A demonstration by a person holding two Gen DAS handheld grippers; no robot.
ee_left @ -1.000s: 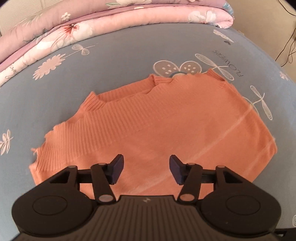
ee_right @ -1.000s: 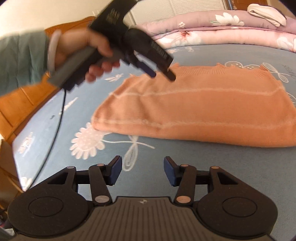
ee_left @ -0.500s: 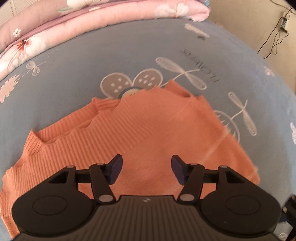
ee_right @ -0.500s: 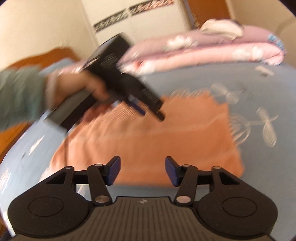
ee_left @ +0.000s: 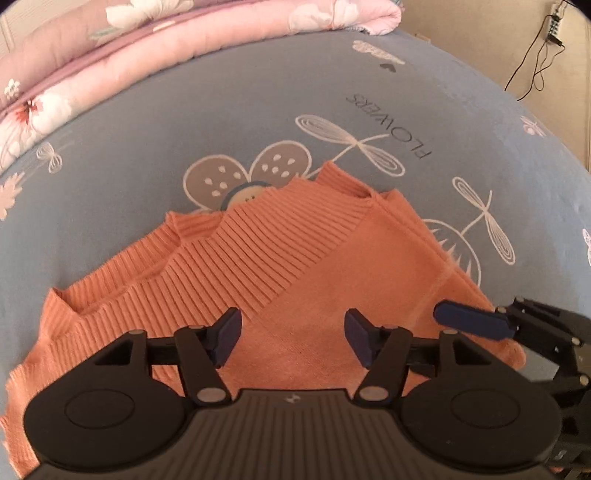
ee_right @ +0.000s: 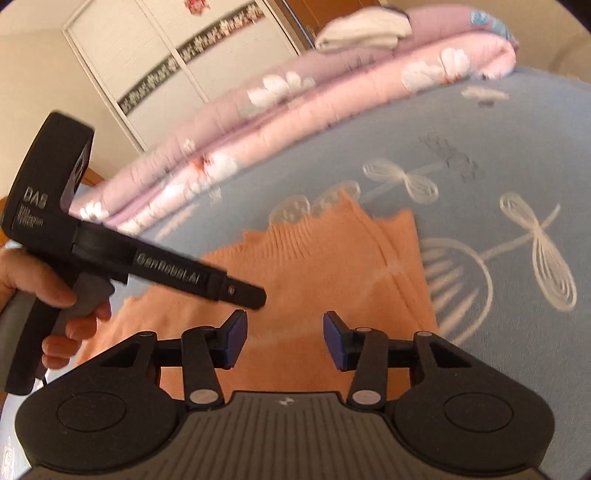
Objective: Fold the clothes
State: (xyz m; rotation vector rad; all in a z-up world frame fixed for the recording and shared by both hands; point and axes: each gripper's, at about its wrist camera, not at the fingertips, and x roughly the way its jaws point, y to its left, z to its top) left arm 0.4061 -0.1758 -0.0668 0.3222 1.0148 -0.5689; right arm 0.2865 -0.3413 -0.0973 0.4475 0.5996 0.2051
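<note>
Nearest me, my left gripper (ee_left: 293, 339) has its jaws opening with nothing between them, and my right gripper (ee_right: 284, 339) has its jaws closing, equally empty, both poised above the near edge of the one orange sweater (ee_left: 295, 266), which lies part-folded in the middle of the bed (ee_left: 184, 122). To fold it well, I judge I should bring each set of jaws down on a near corner, pinch all layers together and carry them evenly toward the ribbed far edge. Farther back I count two quilts (ee_right: 314, 110) stacked, with one white bundle (ee_right: 365, 29) on top.
</note>
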